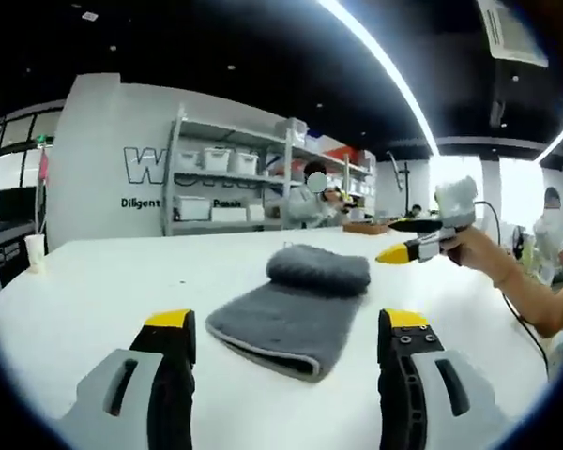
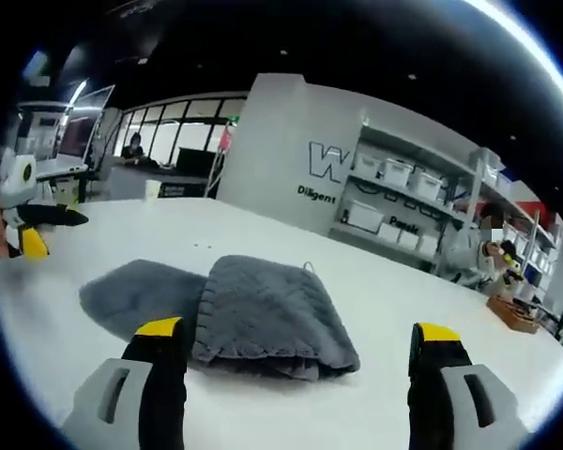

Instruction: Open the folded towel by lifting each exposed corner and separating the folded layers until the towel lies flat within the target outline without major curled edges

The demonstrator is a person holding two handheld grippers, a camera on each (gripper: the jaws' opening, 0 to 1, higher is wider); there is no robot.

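Note:
A grey towel (image 1: 296, 305) lies folded on the white table (image 1: 103, 291). Its far end is doubled over into a thicker pad (image 1: 319, 267), and a single flat layer reaches toward my left gripper (image 1: 287, 321). That gripper is open and hovers just short of the towel's near edge. My right gripper (image 1: 405, 242) is held in a hand off the towel's far right end. In the right gripper view the thick pad (image 2: 272, 314) sits straight ahead of my open right gripper (image 2: 298, 330), with the flat layer (image 2: 136, 295) trailing left. The left gripper (image 2: 38, 230) is at the left edge.
A paper cup (image 1: 36, 249) stands near the table's left edge and a wooden box (image 2: 513, 314) at its far end. Behind are shelves (image 1: 225, 183) with white bins. A person's forearm (image 1: 521, 286) crosses the right side.

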